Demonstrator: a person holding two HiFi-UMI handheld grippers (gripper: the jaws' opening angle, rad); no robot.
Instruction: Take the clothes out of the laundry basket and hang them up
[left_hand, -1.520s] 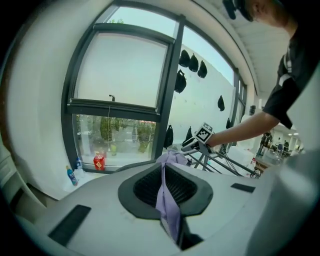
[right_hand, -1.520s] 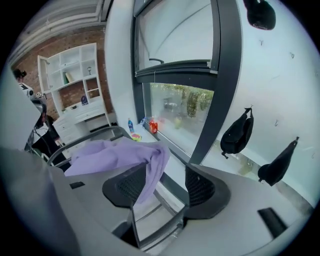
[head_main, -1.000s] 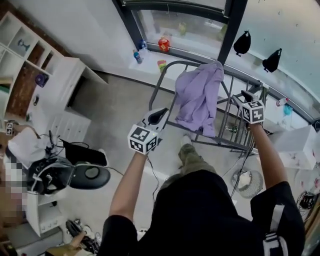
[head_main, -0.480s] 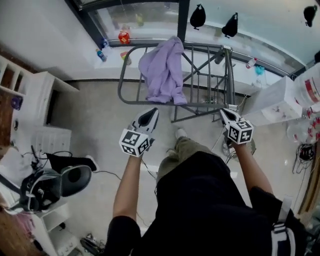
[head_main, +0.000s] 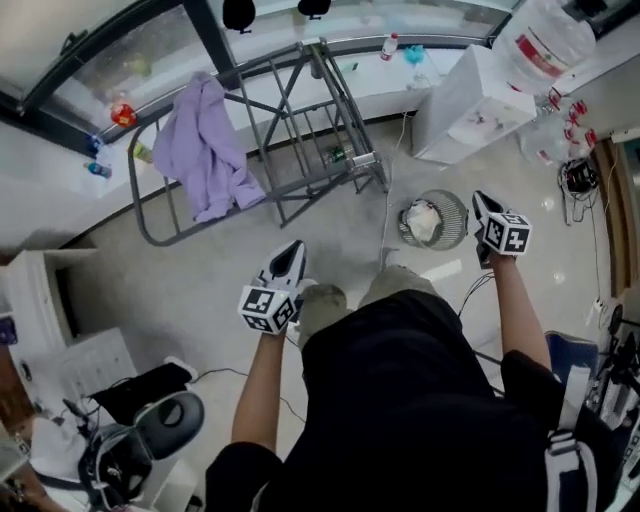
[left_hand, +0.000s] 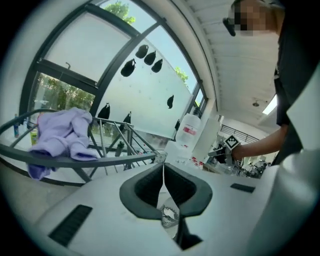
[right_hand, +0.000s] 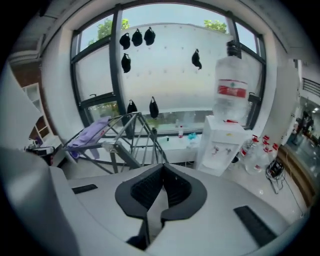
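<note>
A lilac garment (head_main: 205, 150) hangs over the top rail of the grey drying rack (head_main: 318, 85) by the window; it also shows in the left gripper view (left_hand: 60, 137) and the right gripper view (right_hand: 90, 134). A round wire laundry basket (head_main: 452, 205) with white cloth in it stands on the floor right of the rack. My left gripper (head_main: 293, 247) is shut and empty, over the floor well short of the rack. My right gripper (head_main: 480, 199) is shut and empty too, just right of the basket and above it.
A white water dispenser (head_main: 455, 100) with a large bottle (head_main: 545, 45) stands right of the rack, with several spare bottles (head_main: 572, 110) beside it. An office chair (head_main: 150, 430) and white shelving (head_main: 40, 320) stand at the left. The person's legs fill the lower middle.
Both grippers have drawn back from the rack and swung to the right. The basket and water dispenser have come into the head view. The lilac garment stays on the rail.
</note>
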